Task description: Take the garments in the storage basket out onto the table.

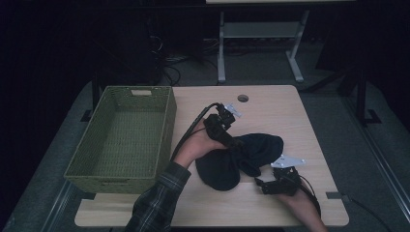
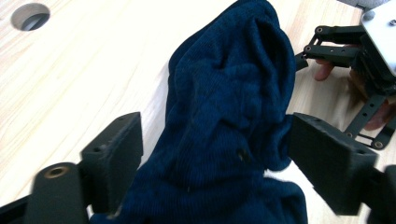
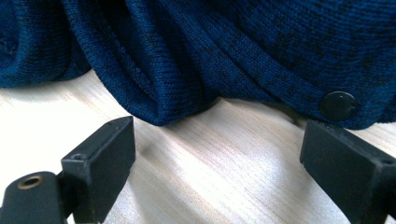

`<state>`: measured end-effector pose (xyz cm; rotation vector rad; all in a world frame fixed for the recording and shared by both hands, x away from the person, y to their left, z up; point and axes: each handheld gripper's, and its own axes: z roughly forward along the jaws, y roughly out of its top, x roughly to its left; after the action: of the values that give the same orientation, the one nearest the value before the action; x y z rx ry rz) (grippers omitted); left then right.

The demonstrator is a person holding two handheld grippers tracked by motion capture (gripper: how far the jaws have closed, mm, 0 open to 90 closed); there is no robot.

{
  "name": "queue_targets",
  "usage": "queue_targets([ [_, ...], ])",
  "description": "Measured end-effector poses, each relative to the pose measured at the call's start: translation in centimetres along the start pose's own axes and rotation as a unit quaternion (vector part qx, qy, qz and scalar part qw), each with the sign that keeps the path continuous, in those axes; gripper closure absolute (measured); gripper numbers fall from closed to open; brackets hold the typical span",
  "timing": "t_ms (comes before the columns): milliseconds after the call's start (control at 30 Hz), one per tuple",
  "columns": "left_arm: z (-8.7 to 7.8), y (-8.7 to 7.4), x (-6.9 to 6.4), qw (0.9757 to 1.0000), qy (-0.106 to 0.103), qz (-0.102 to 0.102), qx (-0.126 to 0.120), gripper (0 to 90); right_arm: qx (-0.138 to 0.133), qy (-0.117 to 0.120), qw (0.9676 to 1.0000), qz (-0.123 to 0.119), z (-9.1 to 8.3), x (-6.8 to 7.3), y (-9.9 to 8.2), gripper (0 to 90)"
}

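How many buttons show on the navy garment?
1: a dark button near the hem of the navy garment, in the right gripper view. Folds of the bunched fabric may hide others.

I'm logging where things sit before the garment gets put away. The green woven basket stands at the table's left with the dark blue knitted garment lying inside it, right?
Not quite. The green woven basket does stand at the table's left, but the high view shows the dark blue knitted garment lying on the tabletop beside it, between the left gripper and right gripper.
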<state>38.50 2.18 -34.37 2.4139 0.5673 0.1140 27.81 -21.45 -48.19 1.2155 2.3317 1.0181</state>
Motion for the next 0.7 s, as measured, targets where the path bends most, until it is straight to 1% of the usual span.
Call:
queue_targets([
  [67,-0.5,-0.5,0.0,1.0000,0.002,-0.004,-0.006,16.6,0.001,0.000,1.0000,-0.001,0.0,0.0,0.0,10.1],
  [100,-0.7,-0.7,0.0,1.0000,0.003,-0.002,-0.004,16.3,0.000,0.000,1.0000,-0.001,0.0,0.0,0.0,10.1],
  [200,-1.3,-1.5,0.0,0.9999,0.007,-0.008,-0.009,14.6,0.000,0.000,1.0000,0.000,0.0,0.0,0.0,10.1],
  [300,-1.7,-2.4,0.1,0.9996,0.011,-0.018,-0.021,13.7,0.000,0.000,1.0000,-0.001,0.0,0.0,0.0,10.1],
  [533,-2.2,-4.7,0.2,0.9990,0.019,-0.031,-0.025,13.7,0.001,0.000,1.0000,-0.001,0.0,0.0,0.0,10.1],
  [600,-2.2,-5.3,0.1,0.9987,0.020,-0.037,-0.029,13.7,0.001,0.000,1.0000,-0.001,0.0,0.0,0.0,10.1],
  [633,-2.2,-5.6,0.0,0.9987,0.021,-0.036,-0.027,13.7,0.001,-0.001,1.0000,-0.001,0.0,0.0,0.0,10.2],
  [700,-2.2,-6.2,-0.2,0.9984,0.022,-0.041,-0.032,13.7,0.001,-0.002,1.0000,-0.001,0.0,0.0,0.0,10.2],
])
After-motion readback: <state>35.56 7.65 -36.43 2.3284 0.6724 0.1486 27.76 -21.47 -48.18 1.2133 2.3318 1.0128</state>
